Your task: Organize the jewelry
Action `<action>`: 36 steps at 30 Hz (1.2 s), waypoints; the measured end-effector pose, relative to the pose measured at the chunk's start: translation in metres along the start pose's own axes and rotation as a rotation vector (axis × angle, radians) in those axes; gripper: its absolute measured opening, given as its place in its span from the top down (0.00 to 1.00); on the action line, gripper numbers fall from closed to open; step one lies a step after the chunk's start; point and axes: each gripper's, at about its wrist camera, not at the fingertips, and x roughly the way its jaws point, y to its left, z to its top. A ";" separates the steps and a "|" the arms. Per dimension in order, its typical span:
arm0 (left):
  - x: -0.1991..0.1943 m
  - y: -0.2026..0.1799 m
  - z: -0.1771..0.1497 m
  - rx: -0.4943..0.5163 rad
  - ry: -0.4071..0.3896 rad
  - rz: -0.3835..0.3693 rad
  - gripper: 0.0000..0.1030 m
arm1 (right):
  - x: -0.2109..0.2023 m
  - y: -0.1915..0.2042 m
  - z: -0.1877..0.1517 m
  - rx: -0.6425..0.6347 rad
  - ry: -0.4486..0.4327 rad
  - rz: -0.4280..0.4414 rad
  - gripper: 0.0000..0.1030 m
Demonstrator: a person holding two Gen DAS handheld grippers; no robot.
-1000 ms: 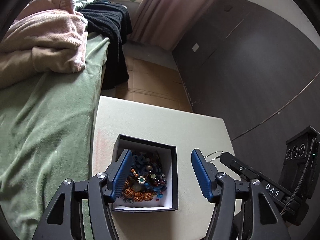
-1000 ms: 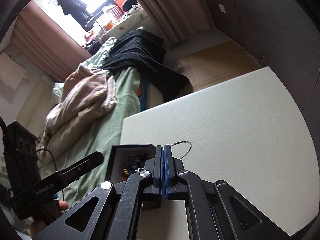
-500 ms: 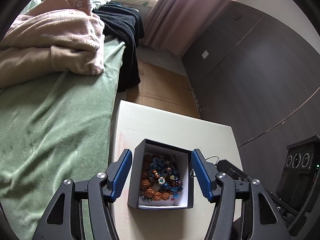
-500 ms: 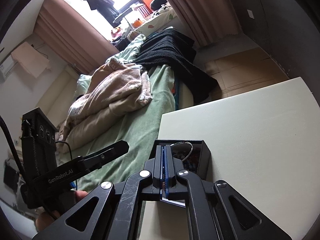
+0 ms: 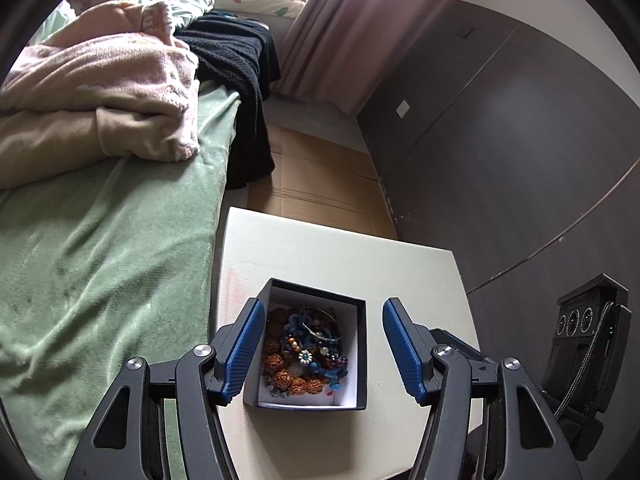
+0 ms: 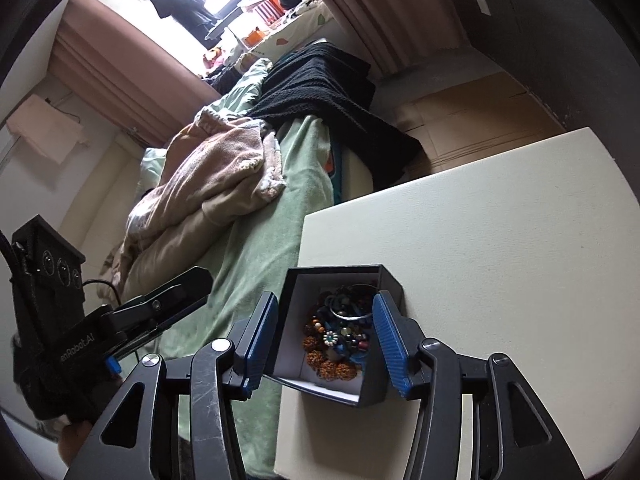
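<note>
A black box [image 5: 362, 344] with a white inside stands on the cream table [image 5: 332, 256] near its left edge. It holds several beaded bracelets [image 5: 298, 360] and a thin silver ring bangle [image 5: 324, 330] lying on top of them. My left gripper [image 5: 324, 352] is open, its blue pads on either side of the box, above it. My right gripper [image 6: 326, 338] is open and empty over the same box [image 6: 382, 380], with the silver bangle [image 6: 352, 312] lying between its pads on the beads [image 6: 334, 354].
A bed with a green cover [image 5: 100, 248], a pink blanket [image 5: 100, 92] and black cloth [image 5: 240, 64] runs along the table's left side. A dark wall [image 5: 520, 140] stands to the right. Brown cardboard [image 5: 320, 176] covers the floor beyond the table.
My right gripper carried the silver bangle over the box, opened and let it go; the bangle now lies in the box. My left gripper rose and shifted, staying open.
</note>
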 end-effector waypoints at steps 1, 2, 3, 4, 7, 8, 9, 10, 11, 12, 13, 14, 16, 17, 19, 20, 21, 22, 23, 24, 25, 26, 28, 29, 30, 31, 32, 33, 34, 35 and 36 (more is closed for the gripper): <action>-0.003 -0.003 -0.001 0.009 -0.002 0.001 0.39 | -0.006 -0.002 -0.001 0.007 -0.002 -0.013 0.51; -0.005 -0.006 -0.001 0.016 -0.005 0.001 0.39 | -0.011 -0.004 -0.002 0.014 -0.004 -0.023 0.51; -0.007 -0.009 -0.002 0.022 -0.009 0.008 0.37 | -0.017 -0.006 -0.003 0.017 -0.008 -0.031 0.51; -0.010 -0.011 -0.003 0.026 -0.014 0.014 0.31 | -0.024 -0.007 -0.004 0.019 -0.013 -0.042 0.50; -0.020 -0.018 -0.008 0.029 -0.030 0.014 0.21 | -0.042 -0.013 -0.008 0.025 -0.024 -0.092 0.41; -0.023 -0.020 -0.009 0.025 -0.034 0.010 0.20 | -0.049 -0.013 -0.009 0.023 -0.029 -0.111 0.41; -0.025 -0.023 -0.010 0.018 -0.038 0.006 0.20 | -0.054 -0.014 -0.011 0.020 -0.029 -0.122 0.41; -0.026 -0.026 -0.012 0.018 -0.040 0.007 0.18 | -0.060 -0.015 -0.012 0.021 -0.028 -0.132 0.41; -0.027 -0.031 -0.015 0.027 -0.043 0.013 0.18 | -0.066 -0.016 -0.013 0.026 -0.028 -0.143 0.41; -0.028 -0.036 -0.017 0.047 -0.047 0.025 0.17 | -0.072 -0.017 -0.013 0.028 -0.030 -0.153 0.41; -0.029 -0.042 -0.020 0.072 -0.051 0.038 0.17 | -0.079 -0.017 -0.014 0.026 -0.037 -0.166 0.40; -0.029 -0.049 -0.024 0.097 -0.053 0.045 0.15 | -0.087 -0.017 -0.014 0.020 -0.044 -0.180 0.34; -0.031 -0.059 -0.030 0.113 -0.052 0.037 0.15 | -0.100 -0.017 -0.014 0.011 -0.062 -0.197 0.28; -0.032 -0.063 -0.032 0.118 -0.052 0.036 0.13 | -0.107 -0.016 -0.013 0.007 -0.071 -0.200 0.24; -0.036 -0.072 -0.038 0.134 -0.060 0.047 0.10 | -0.122 -0.016 -0.013 -0.003 -0.087 -0.198 0.12; -0.040 -0.077 -0.042 0.144 -0.070 0.048 0.08 | -0.128 -0.016 -0.014 -0.009 -0.096 -0.201 0.08; -0.043 -0.083 -0.045 0.158 -0.081 0.043 0.07 | -0.134 -0.017 -0.016 -0.014 -0.107 -0.202 0.07; -0.045 -0.089 -0.048 0.170 -0.087 0.034 0.06 | -0.140 -0.018 -0.017 -0.016 -0.116 -0.204 0.07; -0.047 -0.093 -0.050 0.176 -0.087 0.031 0.06 | -0.146 -0.019 -0.019 -0.016 -0.123 -0.207 0.07; -0.049 -0.098 -0.054 0.183 -0.088 0.030 0.06 | -0.150 -0.021 -0.020 -0.016 -0.126 -0.214 0.07; -0.052 -0.101 -0.056 0.191 -0.092 0.032 0.06 | -0.153 -0.022 -0.022 -0.019 -0.127 -0.226 0.07; -0.054 -0.104 -0.059 0.199 -0.097 0.041 0.04 | -0.155 -0.023 -0.024 -0.027 -0.126 -0.234 0.07; -0.060 -0.110 -0.067 0.222 -0.108 0.055 0.01 | -0.160 -0.025 -0.029 -0.037 -0.120 -0.240 0.06; -0.062 -0.111 -0.071 0.231 -0.111 0.062 0.01 | -0.163 -0.026 -0.033 -0.042 -0.117 -0.243 0.06; -0.064 -0.112 -0.076 0.241 -0.117 0.065 0.01 | -0.165 -0.028 -0.036 -0.049 -0.115 -0.247 0.06; -0.065 -0.113 -0.080 0.255 -0.120 0.066 0.01 | -0.167 -0.028 -0.040 -0.059 -0.120 -0.255 0.06; -0.066 -0.114 -0.085 0.274 -0.121 0.074 0.01 | -0.170 -0.028 -0.043 -0.076 -0.132 -0.266 0.06; -0.067 -0.115 -0.091 0.294 -0.125 0.085 0.01 | -0.172 -0.028 -0.046 -0.091 -0.142 -0.275 0.06; -0.068 -0.115 -0.095 0.306 -0.128 0.093 0.01 | -0.174 -0.028 -0.050 -0.104 -0.148 -0.284 0.06; -0.069 -0.115 -0.099 0.314 -0.131 0.098 0.01 | -0.176 -0.029 -0.054 -0.112 -0.152 -0.287 0.06; -0.070 -0.114 -0.103 0.319 -0.132 0.103 0.01 | -0.178 -0.030 -0.057 -0.119 -0.156 -0.287 0.06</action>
